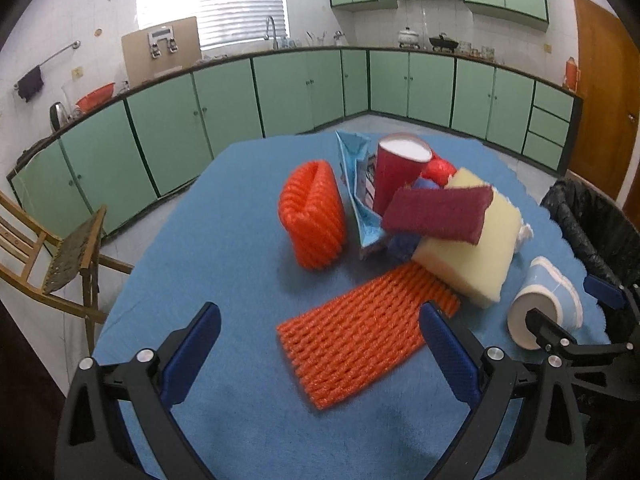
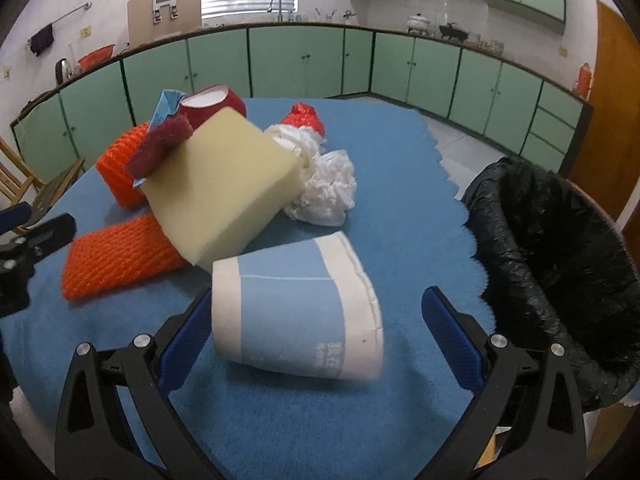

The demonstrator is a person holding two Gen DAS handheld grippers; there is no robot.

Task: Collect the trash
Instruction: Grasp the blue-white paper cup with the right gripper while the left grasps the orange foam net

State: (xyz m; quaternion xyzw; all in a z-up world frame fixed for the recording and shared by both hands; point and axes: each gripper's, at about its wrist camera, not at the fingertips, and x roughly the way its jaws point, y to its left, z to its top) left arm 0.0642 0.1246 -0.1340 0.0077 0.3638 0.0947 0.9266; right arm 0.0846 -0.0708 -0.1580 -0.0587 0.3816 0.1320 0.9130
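A pile of trash lies on the blue tablecloth (image 1: 224, 240). My left gripper (image 1: 320, 344) is open around the near end of a flat orange foam net (image 1: 360, 336). Behind it sit a rolled orange net (image 1: 314, 216), a red cup (image 1: 396, 172), a blue wrapper (image 1: 360, 184), a maroon scouring pad (image 1: 436, 212) and a yellow sponge (image 1: 472, 248). My right gripper (image 2: 316, 316) is open with a tipped blue-and-white paper cup (image 2: 296, 308) between its fingers; the cup also shows in the left wrist view (image 1: 544, 304). Crumpled white tissue (image 2: 324, 188) lies behind.
A bin lined with a black bag (image 2: 560, 248) stands at the table's right edge, also in the left wrist view (image 1: 588, 224). A wooden chair (image 1: 52, 256) stands left of the table. Green kitchen cabinets (image 1: 304, 92) line the walls behind.
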